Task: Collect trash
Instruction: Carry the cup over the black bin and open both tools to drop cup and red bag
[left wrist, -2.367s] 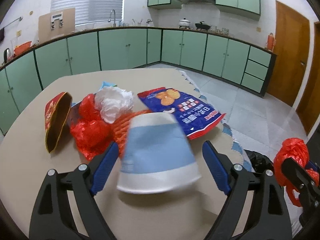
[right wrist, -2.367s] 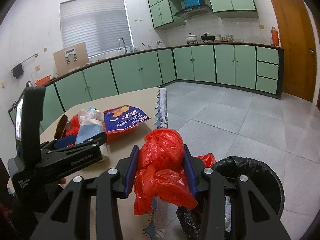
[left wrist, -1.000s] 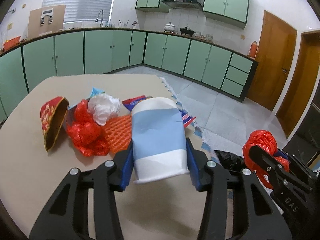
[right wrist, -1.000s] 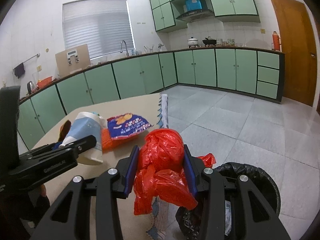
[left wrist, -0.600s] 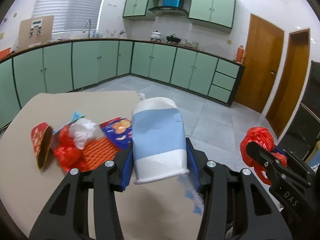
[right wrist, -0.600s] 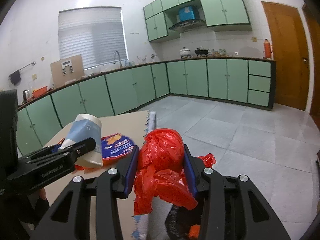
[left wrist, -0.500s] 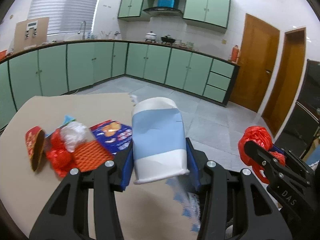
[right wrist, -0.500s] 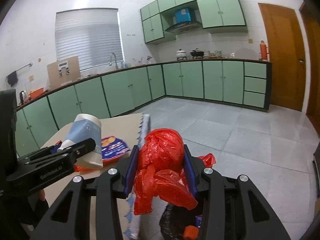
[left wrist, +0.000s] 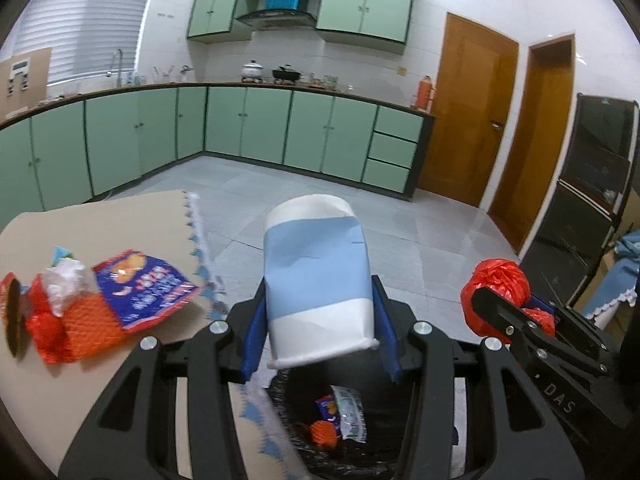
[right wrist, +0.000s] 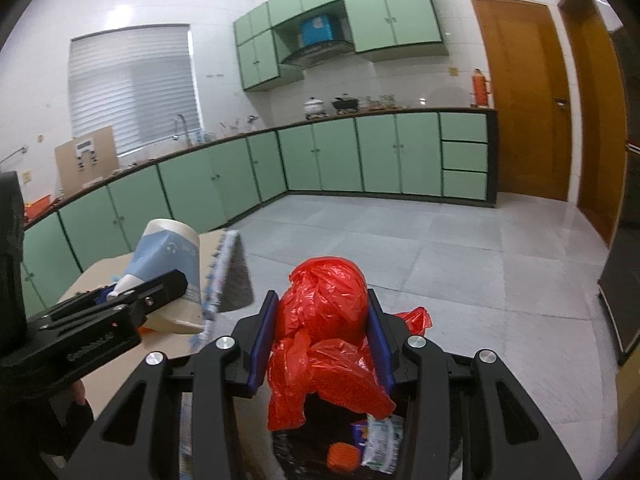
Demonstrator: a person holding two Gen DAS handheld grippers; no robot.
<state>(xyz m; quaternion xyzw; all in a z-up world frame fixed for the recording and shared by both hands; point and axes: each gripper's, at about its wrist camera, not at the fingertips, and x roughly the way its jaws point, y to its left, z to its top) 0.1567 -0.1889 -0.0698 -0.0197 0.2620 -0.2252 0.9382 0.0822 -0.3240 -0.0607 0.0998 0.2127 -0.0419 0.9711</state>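
My left gripper [left wrist: 318,334] is shut on a white and light-blue paper cup [left wrist: 318,280], held upside down over the black-lined trash bin [left wrist: 384,452]. The right gripper [right wrist: 322,340] is shut on a crumpled red plastic bag [right wrist: 324,320], which hangs over the same bin [right wrist: 292,456]. Inside the bin lie a snack wrapper [left wrist: 350,412] and an orange scrap [left wrist: 322,432]. In the left wrist view the right gripper with its red bag [left wrist: 498,280] shows at the right. The right wrist view catches the left gripper with the cup [right wrist: 170,260] at the left.
On the beige table [left wrist: 100,224] stay a blue snack packet [left wrist: 140,288], orange netting [left wrist: 88,324], red plastic [left wrist: 40,320], a white crumpled wad [left wrist: 66,280] and a red-brown box [left wrist: 14,312]. Green cabinets [left wrist: 304,136] line the walls; grey tile floor [right wrist: 460,264] lies beyond.
Both grippers have swung right, away from the table and out over the bin, still holding the cup and the red bag. The bin's contents have come into sight.
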